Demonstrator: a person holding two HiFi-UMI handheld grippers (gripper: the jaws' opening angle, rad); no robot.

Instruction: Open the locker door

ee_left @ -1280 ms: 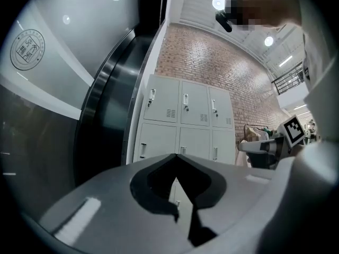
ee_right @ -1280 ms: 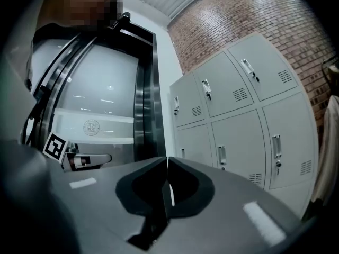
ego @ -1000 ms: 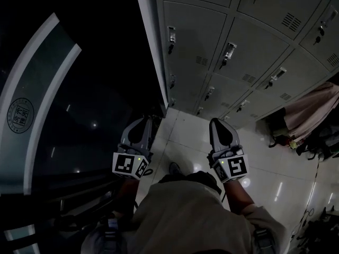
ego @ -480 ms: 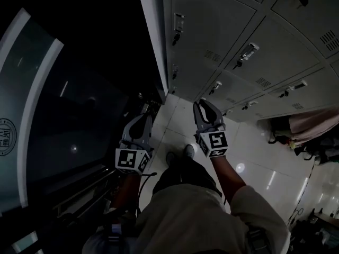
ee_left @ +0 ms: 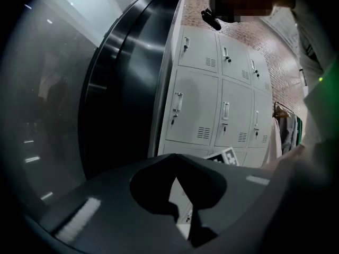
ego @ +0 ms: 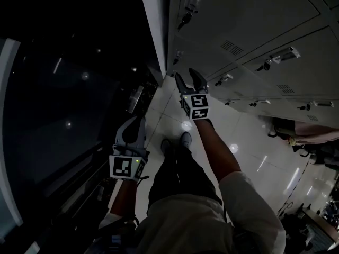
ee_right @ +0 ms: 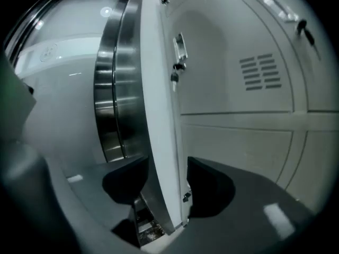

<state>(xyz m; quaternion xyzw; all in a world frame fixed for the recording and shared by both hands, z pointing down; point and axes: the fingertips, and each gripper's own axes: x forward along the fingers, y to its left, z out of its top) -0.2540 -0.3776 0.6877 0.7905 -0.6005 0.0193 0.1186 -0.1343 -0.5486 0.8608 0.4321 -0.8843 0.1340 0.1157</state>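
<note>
Dim glossy floor [ego: 172,115] lies below me, with a bank of grey lockers [ego: 254,30] along my right. My right tool [ego: 189,78] is raised toward the bank's end column. Its jaws have just been opening and now stand wide, gripping nothing; only the bank's corner edge lines up in the gap beyond them. My left tool [ego: 132,128] hangs low beside my leg, clenched on nothing. The locker door [ee_right: 228,73] sits flush, its handle [ee_right: 180,45] above my line of aim. As I judge it, I should lift the right tool off the corner, centre the handle between the pads, close only once both flank it, then pull along the door's swing.
</note>
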